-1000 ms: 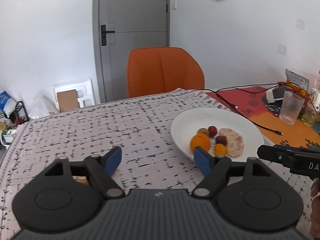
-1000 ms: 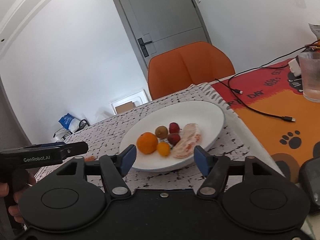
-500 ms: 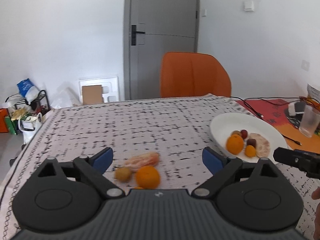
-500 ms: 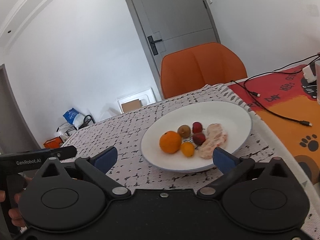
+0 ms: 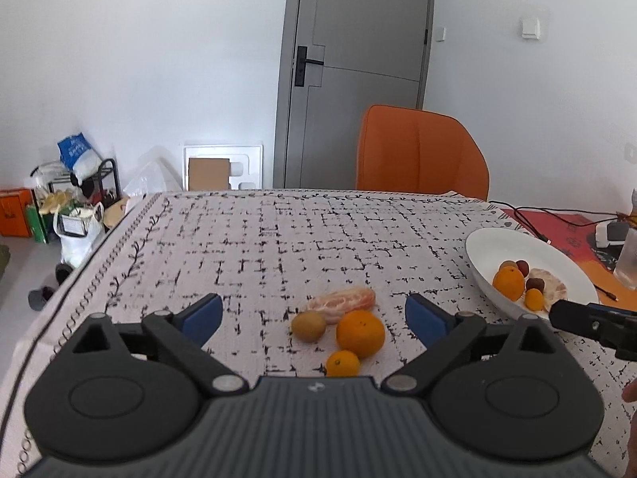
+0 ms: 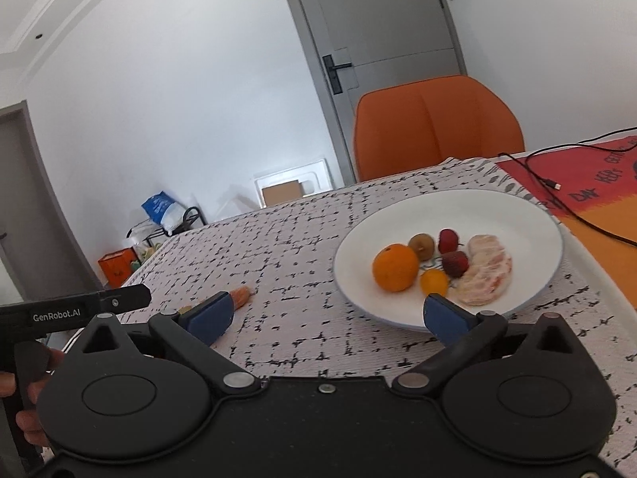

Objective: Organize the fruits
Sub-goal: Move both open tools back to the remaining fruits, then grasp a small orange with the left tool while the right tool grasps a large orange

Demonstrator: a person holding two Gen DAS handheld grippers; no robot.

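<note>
Covering surface (image 5: 278, 239), patterned cloth; grey door (image 5: 358, 79), orange chair (image 5: 422, 151) behind. Loose fruits (image 5: 338, 326) lay between left gripper (image 5: 314, 314) fingers, wide apart, empty; right gripper (image 6: 326, 314) likewise, near plate (image 6: 517, 215). Peeled segment (image 6: 241, 296) partly hidden.

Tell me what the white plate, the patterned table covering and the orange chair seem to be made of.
White round plate: probably glazed ceramic, smooth with a soft sheen, though melamine is possible.
Black-and-white patterned table covering: woven fabric, matte; it drapes over the table edge.
Orange chair: padded upholstery, maybe faux leather, with a centre seam and a smooth, dull surface.
</note>
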